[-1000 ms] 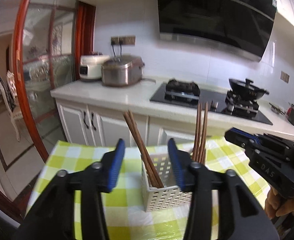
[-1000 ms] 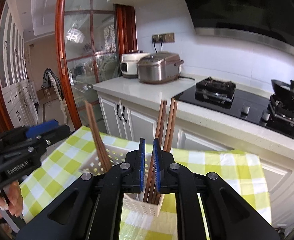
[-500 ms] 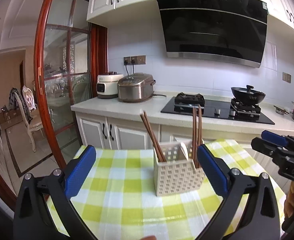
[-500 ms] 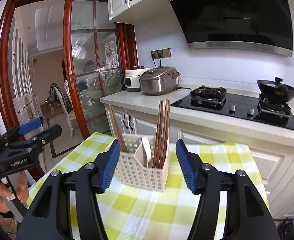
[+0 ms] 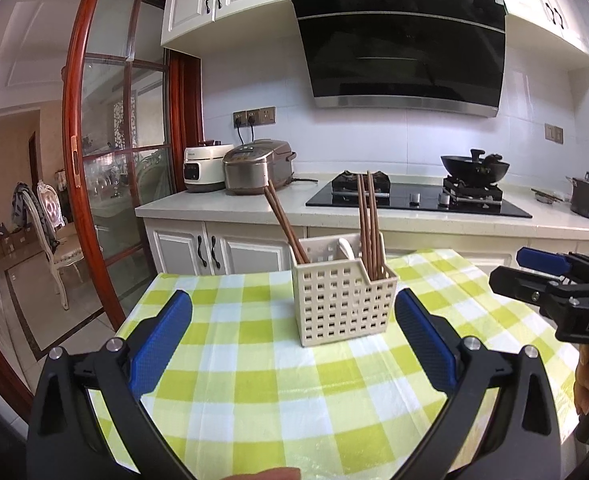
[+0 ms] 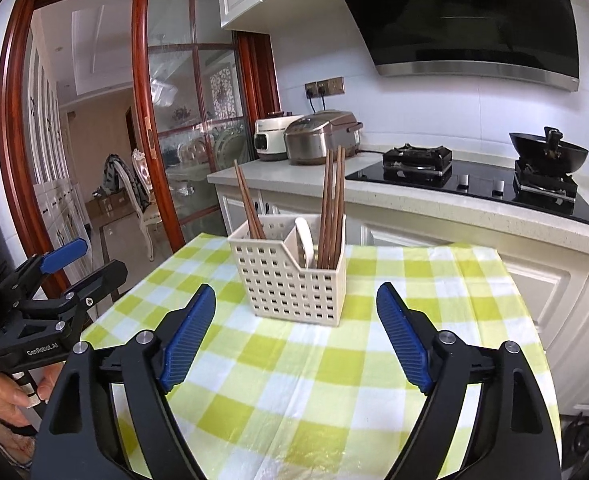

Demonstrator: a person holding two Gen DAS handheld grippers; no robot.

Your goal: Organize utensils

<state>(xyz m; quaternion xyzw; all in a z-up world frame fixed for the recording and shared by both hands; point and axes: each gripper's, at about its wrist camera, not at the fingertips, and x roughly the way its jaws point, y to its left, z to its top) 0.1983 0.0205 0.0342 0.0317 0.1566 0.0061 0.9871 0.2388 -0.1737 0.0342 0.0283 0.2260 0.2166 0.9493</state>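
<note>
A cream perforated utensil holder (image 5: 342, 296) stands on the green checked tablecloth (image 5: 254, 384); it also shows in the right wrist view (image 6: 290, 276). Brown chopsticks lean in its left compartment (image 5: 284, 220) and stand in its right compartment (image 5: 368, 220). A white spoon (image 6: 305, 242) sits in the middle. My left gripper (image 5: 292, 340) is open and empty, back from the holder. My right gripper (image 6: 296, 332) is open and empty, also back from the holder. Each gripper shows at the edge of the other's view.
Behind the table runs a white counter (image 5: 222, 210) with two rice cookers (image 5: 254, 166), a black gas hob (image 5: 414, 196) with a wok (image 5: 474, 166), and a steel pot (image 5: 586, 198). A glass sliding door with a red frame (image 5: 74, 160) stands left.
The right gripper was shut over the chopsticks in the holder, then opened and drew back. The left gripper opened wider and drew back too. The chopsticks stay in the holder.
</note>
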